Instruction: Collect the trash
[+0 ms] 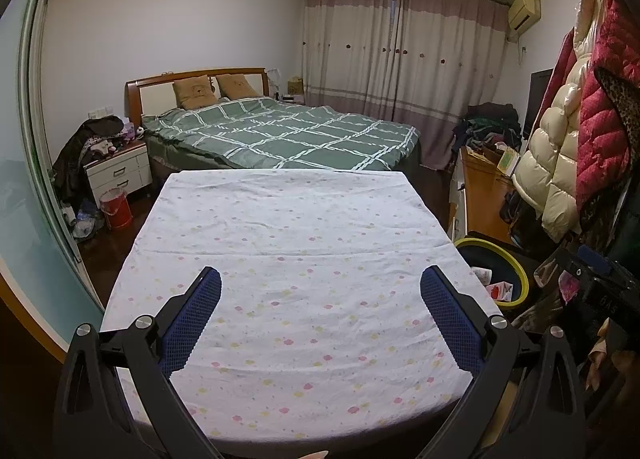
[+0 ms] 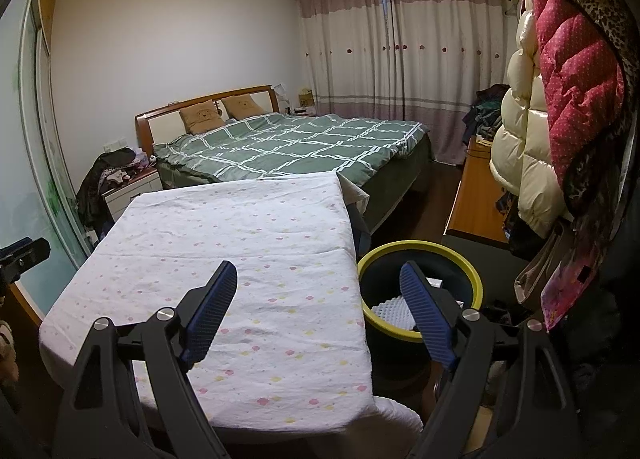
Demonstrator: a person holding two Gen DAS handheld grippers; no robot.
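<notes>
White foam (image 2: 394, 313) in the upright bin (image 2: 476, 291), beside the spread right claw (image 2: 318, 285), is shown only there; a red carton (image 1: 500, 293) only past the spread left claw (image 1: 320, 291).

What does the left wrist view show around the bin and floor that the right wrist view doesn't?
Only the left wrist view shows a red bucket on the floor by the nightstand, and a red-and-white carton inside the bin.

Only the right wrist view shows white bumpy foam in the bin, seen between the open fingers of the right gripper.

Both show the yellow-rimmed bin beside the cloth-covered table, nothing lying on the cloth, the green bed, and the left gripper open and holding nothing.
</notes>
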